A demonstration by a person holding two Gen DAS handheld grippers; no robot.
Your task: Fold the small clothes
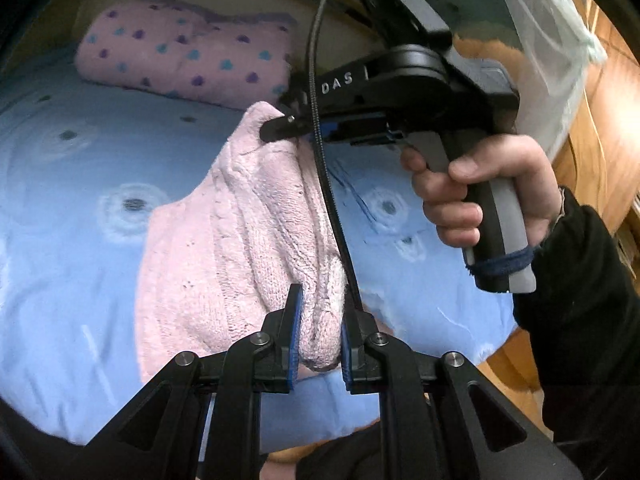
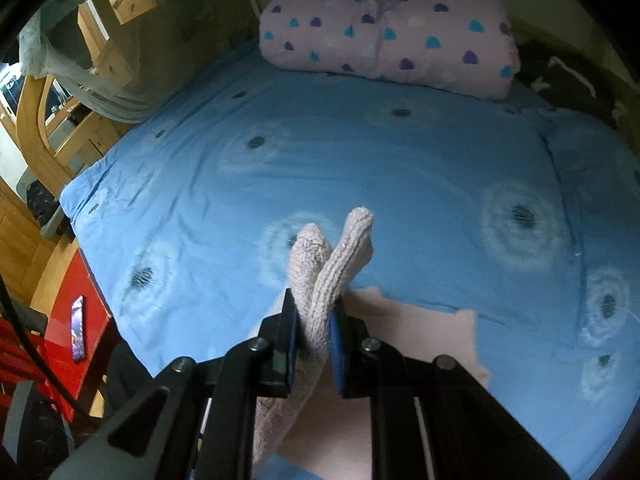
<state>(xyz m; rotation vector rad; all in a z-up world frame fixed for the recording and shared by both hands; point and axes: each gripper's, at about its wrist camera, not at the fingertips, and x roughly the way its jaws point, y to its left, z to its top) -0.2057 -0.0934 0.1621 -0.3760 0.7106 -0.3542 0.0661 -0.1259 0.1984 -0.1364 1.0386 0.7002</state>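
I count one pink knitted garment [image 1: 224, 248], two grippers, left [image 1: 318, 338] and right [image 2: 314, 334], one folded heart-print blanket [image 2: 388, 36], one blue bedspread [image 2: 320, 160], one phone [image 2: 78, 328].

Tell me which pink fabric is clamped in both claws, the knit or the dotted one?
The plain pink knit garment: left claw and right claw both pinch it. The heart-dotted blanket lies untouched at the bed's far end.

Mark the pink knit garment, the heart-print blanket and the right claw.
pink knit garment [image 1: 224, 256], left wrist view, on its cable-knit middle.
heart-print blanket [image 2: 400, 32], right wrist view, on its folded top.
right claw [image 2: 314, 332], right wrist view, midway between fingertips.
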